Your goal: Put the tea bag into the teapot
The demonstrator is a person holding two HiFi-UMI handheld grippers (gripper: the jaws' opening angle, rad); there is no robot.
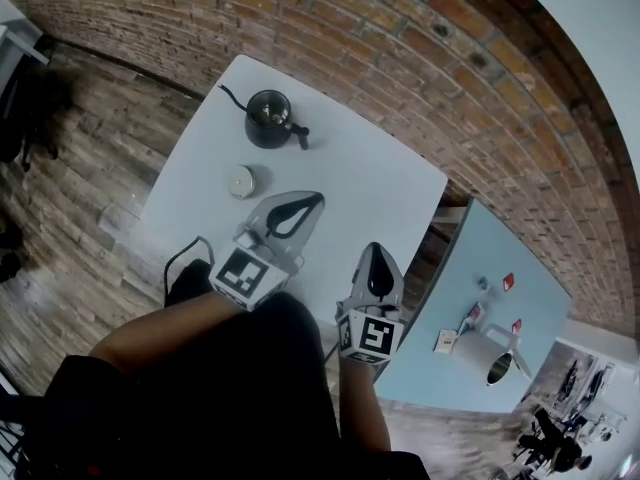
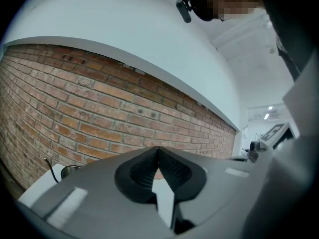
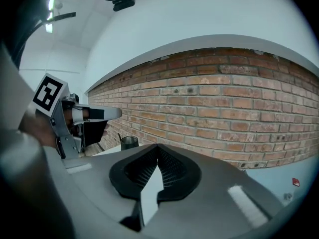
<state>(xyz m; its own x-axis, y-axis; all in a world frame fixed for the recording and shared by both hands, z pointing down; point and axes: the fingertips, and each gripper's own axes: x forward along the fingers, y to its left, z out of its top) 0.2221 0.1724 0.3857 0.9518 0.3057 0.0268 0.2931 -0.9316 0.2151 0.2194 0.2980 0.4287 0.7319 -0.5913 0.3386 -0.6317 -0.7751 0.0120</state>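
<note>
A black teapot (image 1: 268, 118) with a thin spout stands at the far side of the white table (image 1: 380, 183). It also shows small in the left gripper view (image 2: 70, 171) and in the right gripper view (image 3: 129, 142). A small round whitish object (image 1: 240, 181), possibly the tea bag, lies on the table nearer to me. My left gripper (image 1: 308, 202) hovers over the table's near half, jaws shut and empty (image 2: 158, 149). My right gripper (image 1: 377, 252) is over the near right edge, also shut and empty (image 3: 158, 147). The left gripper (image 3: 107, 114) shows at the left of the right gripper view.
A brick wall (image 1: 420, 58) runs behind the table. A second, pale blue table (image 1: 470, 258) stands to the right with a white jug (image 1: 482, 354) and small items. Wooden floor (image 1: 90, 148) lies to the left.
</note>
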